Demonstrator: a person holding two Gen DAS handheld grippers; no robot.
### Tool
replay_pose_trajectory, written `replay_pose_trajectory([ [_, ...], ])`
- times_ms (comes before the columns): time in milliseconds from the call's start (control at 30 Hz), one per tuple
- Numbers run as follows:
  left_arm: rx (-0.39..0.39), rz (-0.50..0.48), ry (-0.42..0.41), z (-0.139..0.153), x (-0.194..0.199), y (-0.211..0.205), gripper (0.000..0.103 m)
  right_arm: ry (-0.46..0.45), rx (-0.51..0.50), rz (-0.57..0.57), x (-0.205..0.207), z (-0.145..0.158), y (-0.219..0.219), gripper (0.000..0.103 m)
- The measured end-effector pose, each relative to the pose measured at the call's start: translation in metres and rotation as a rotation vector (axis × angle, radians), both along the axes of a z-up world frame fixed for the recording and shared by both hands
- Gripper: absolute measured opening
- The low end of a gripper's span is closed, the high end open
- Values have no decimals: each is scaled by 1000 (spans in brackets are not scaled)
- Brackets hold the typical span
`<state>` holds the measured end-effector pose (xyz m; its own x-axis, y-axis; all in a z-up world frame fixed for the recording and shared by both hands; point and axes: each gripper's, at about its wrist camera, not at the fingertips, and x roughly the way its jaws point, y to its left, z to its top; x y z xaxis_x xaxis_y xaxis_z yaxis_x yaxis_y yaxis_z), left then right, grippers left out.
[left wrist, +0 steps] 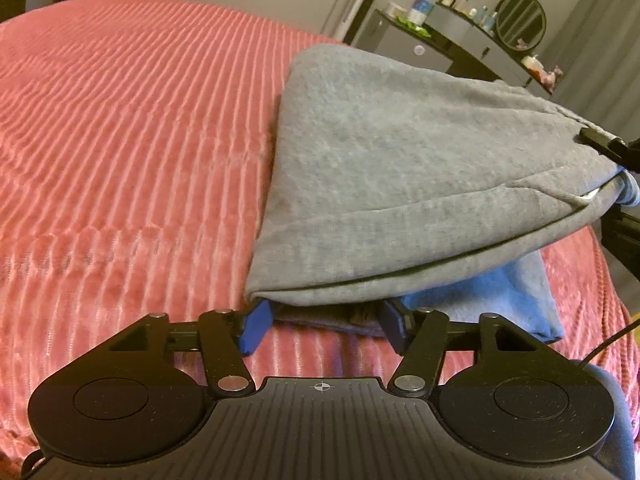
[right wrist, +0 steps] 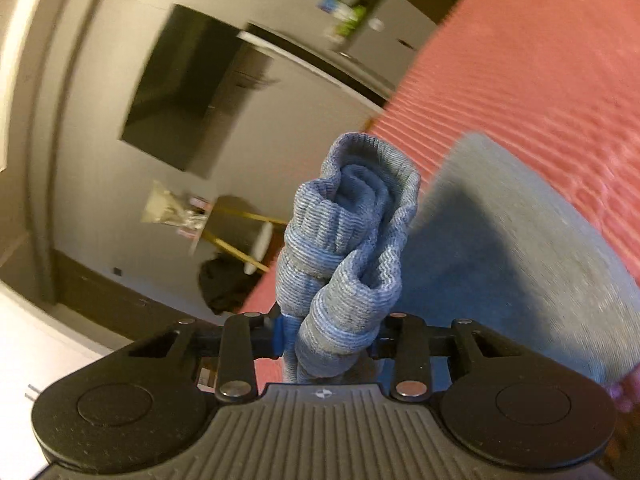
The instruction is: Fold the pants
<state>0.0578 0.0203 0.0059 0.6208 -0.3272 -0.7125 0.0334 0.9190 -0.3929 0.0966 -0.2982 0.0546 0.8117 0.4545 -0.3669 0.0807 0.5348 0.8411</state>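
Grey sweatpants (left wrist: 400,168) lie partly folded on the pink ribbed bedspread (left wrist: 132,152), the upper layer lifted toward the right. My left gripper (left wrist: 324,320) is open, its blue-padded fingers (left wrist: 256,328) set apart at the near fold of the pants, tips tucked under the edge. My right gripper (right wrist: 328,340) is shut on the bunched ribbed cuffs (right wrist: 348,240) of the pants and holds them up above the bed. It also shows at the right edge of the left wrist view (left wrist: 608,144). The rest of the pants (right wrist: 500,248) hangs to the right.
A dark dresser (left wrist: 452,40) with a round mirror (left wrist: 520,20) and bottles stands beyond the bed. In the right wrist view there is a dark wall panel (right wrist: 192,88), a stool with yellow legs (right wrist: 256,240) and a dark bag (right wrist: 224,284).
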Motion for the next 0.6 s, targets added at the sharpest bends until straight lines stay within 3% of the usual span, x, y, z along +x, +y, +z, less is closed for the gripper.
replay_pose_trajectory([
  [100, -14, 11, -10, 2, -3, 4, 57, -26, -81, -5, -4, 7, -4, 35],
  [233, -19, 27, -2, 1, -3, 10, 48, 47, -112, -37, -7, -7, -16, 35],
  [600, -14, 21, -1, 6, -6, 13, 43, 72, -224, -14, -23, -12, -21, 36],
])
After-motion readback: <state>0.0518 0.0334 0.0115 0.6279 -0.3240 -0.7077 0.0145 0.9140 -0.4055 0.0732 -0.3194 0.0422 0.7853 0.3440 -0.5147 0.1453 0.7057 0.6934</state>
